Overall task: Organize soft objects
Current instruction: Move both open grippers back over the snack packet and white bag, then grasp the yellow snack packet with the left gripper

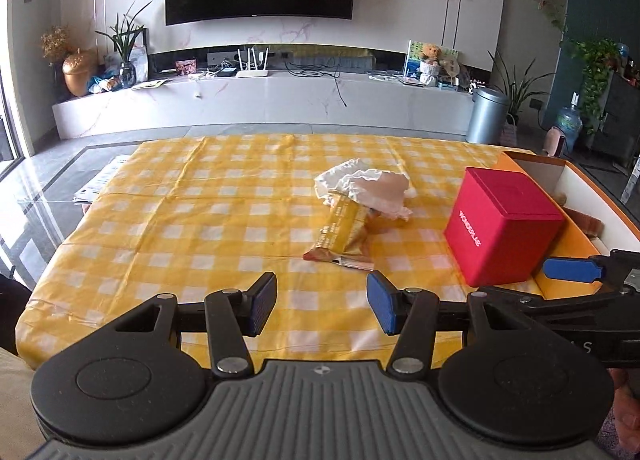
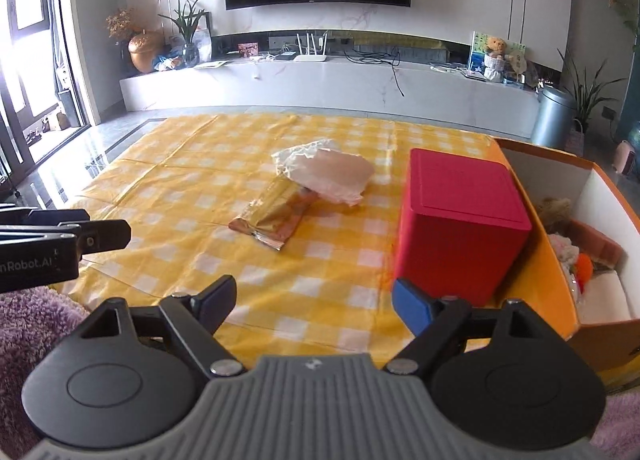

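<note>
Both grippers hang over the near edge of the table, nothing between the pads of either. Left gripper (image 1: pixel 322 302) jaws apart, empty, aimed at the yellow check tablecloth (image 1: pixel 192 220). Right gripper (image 2: pixel 314 302) jaws spread wide, also empty; in the left wrist view its blue pad shows at the right, in front of the orange box.

Mid-table: a gold snack packet (image 2: pixel 270 218) lying flat, its far end tucked under a crumpled white-and-pink soft item (image 2: pixel 330 174) — cloth or a plastic-wrapped pad, hard to say from here. Both well ahead of the grippers, untouched.

Right of them a red cube box (image 2: pixel 456 216) stands upright, touching the wall of an open orange box (image 2: pixel 532 228). Inside that box: fuzzy and soft things — something brown and furry, an orange ball, a white block.

Purple fleece sleeve (image 2: pixel 28 324) at lower left of the right wrist view.
</note>
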Action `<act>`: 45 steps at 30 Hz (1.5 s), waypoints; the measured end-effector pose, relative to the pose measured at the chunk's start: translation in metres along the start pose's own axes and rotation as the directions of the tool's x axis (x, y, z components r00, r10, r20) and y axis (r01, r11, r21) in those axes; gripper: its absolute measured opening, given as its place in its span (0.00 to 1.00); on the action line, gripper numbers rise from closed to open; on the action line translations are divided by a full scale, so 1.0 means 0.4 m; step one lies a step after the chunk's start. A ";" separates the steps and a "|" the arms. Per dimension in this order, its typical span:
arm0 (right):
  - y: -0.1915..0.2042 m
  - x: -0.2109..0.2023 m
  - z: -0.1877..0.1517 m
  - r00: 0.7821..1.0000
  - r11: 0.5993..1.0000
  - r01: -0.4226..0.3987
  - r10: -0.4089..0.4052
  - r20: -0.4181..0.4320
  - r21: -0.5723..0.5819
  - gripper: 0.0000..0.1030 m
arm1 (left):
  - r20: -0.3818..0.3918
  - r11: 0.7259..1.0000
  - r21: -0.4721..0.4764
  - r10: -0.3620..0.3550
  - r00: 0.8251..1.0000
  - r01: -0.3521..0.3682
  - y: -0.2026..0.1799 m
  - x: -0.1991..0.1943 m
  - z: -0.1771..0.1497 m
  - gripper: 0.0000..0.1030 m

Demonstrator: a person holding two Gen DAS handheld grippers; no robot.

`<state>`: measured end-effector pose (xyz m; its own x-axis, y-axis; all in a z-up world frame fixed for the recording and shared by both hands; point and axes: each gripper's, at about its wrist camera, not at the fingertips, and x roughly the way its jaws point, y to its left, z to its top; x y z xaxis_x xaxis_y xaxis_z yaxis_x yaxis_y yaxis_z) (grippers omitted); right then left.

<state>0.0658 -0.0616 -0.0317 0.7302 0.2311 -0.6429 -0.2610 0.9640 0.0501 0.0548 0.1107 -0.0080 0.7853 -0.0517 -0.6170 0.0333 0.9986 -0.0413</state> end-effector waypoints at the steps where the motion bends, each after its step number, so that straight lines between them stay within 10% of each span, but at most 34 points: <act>1: 0.012 0.006 0.006 1.000 1.000 0.000 0.000 0.005 -0.001 0.81 | -0.003 1.000 0.003 0.004 1.000 -0.004 0.012 0.006 0.002 0.60; 21: 0.141 0.228 0.081 0.999 0.995 -0.017 0.013 -0.041 -0.097 0.81 | -0.080 0.990 -0.105 -0.100 0.992 0.092 0.185 0.152 0.053 0.58; 28: 0.112 0.322 0.110 0.995 0.996 0.043 -0.050 -0.081 -0.080 0.71 | -0.136 0.985 -0.027 -0.170 0.976 0.168 0.154 0.248 0.091 0.58; 35: 0.051 0.395 0.138 0.985 0.982 0.106 -0.125 -0.117 -0.156 0.53 | -0.167 0.967 -0.023 -0.255 0.953 0.255 0.089 0.374 0.132 0.79; 45: 0.020 0.491 0.128 0.983 0.972 0.088 -0.120 -0.139 -0.218 0.51 | -0.247 0.971 0.018 -0.225 0.942 0.237 0.010 0.529 0.140 0.82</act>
<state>0.2395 -0.0017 -0.1182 0.6612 0.0928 -0.7445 -0.3271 0.9287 -0.1748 0.2558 0.1043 -0.0947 0.5800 -0.2767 -0.7662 0.2297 0.9579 -0.1721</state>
